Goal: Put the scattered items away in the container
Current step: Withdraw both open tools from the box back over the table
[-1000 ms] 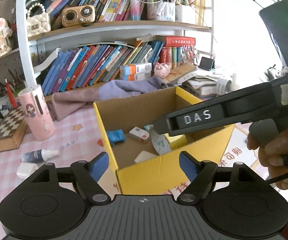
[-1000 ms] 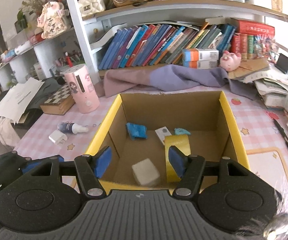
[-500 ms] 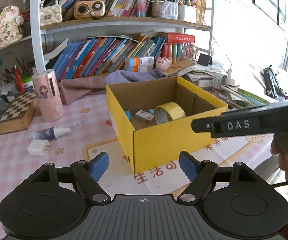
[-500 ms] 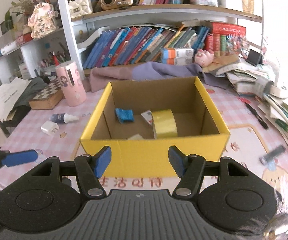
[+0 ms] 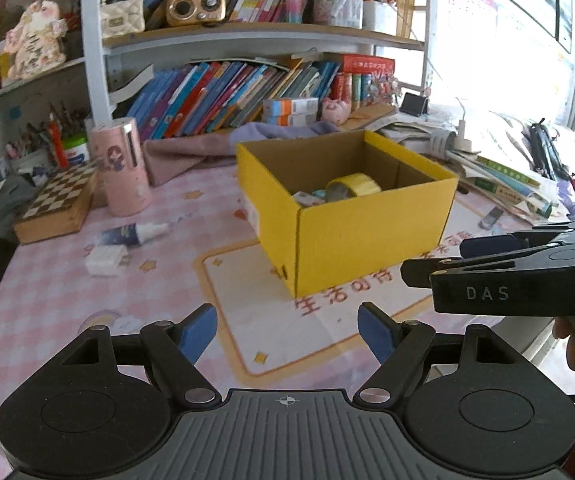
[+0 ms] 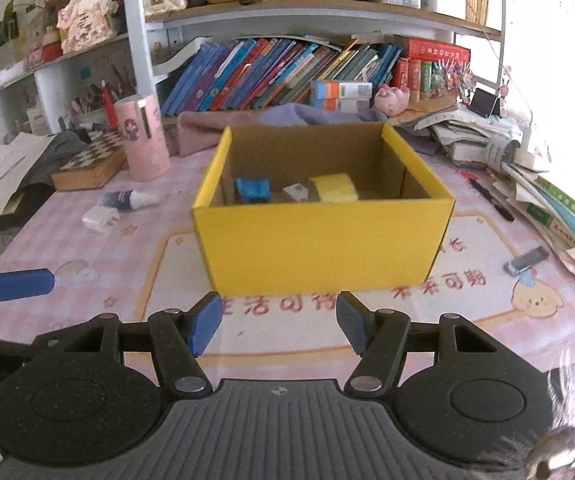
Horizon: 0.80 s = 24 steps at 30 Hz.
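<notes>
Both grippers are spread with nothing between the pads: our left gripper (image 5: 287, 330) hangs over the near part of the pink checked table (image 5: 47, 300), and our right gripper (image 6: 278, 328) hangs just in front of the yellow box (image 6: 319, 248).

Going left to right in the right wrist view: the white plug (image 6: 99, 218) lies far left, touching or just beside the small dropper bottle (image 6: 129, 200), which lies on its side with its long axis running left-right and its white tip toward the box. Both are well apart from the box, on its left. Inside the box we see a blue item (image 6: 252, 190) and a roll of yellow tape (image 6: 334, 188). Further right, a black pen (image 6: 489, 198) lies angled near-far beside the paper stack, and a small grey stick (image 6: 526, 261) sits at the near right.

We judge the next pick turns on sides. In the left wrist view the plug (image 5: 105, 258) and bottle (image 5: 131, 234) lie forward and to the left of our left gripper, which looks nearer to them; the grey stick and pen lie to the right of our right gripper. To grasp the bottle, the jaws would need to close across its narrow body.
</notes>
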Available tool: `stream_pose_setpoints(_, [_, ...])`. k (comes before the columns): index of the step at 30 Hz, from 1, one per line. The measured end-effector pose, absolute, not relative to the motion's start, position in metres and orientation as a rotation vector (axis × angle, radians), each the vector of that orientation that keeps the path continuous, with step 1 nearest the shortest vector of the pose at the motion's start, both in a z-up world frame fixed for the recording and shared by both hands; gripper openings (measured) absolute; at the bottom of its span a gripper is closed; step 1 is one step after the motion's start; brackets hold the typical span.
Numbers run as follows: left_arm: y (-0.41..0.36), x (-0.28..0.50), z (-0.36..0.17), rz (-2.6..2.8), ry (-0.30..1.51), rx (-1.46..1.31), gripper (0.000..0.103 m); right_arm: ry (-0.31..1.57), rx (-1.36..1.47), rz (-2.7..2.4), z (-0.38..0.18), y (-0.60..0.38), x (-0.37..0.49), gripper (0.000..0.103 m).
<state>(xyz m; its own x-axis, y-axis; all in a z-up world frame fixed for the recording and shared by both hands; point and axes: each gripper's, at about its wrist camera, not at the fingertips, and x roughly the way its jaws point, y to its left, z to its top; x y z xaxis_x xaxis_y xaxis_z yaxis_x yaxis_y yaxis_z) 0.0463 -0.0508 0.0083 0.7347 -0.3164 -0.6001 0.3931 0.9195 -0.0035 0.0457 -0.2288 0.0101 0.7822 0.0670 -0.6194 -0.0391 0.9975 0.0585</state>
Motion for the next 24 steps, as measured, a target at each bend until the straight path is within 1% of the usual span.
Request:
stream_pose_setpoints(10, [-0.020,0.031,0.004,-0.345,0.652,0.125,0.080,0.688,0.051,0.100,0.003,-0.196,0.033,0.062])
stream_pose_setpoints(18, [0.001,0.028,0.002,-0.305,0.670,0.111,0.080,0.699,0.042,0.145,0.002,-0.172,0.033,0.065])
stream_pose_setpoints(20, [0.007,0.028,0.001,-0.293,0.671,0.108,0.082,0.701,0.038,0.155,0.002,-0.166,0.033,0.065])
stream_pose_setpoints(21, [0.009,0.027,0.001,-0.287,0.669,0.105,0.085,0.702,0.036,0.161,0.002,-0.164,0.033,0.065])
stream_pose_setpoints(24, [0.017,0.025,0.002,-0.269,0.663,0.096,0.086,0.702,0.028,0.177,0.002,-0.155,0.034,0.066])
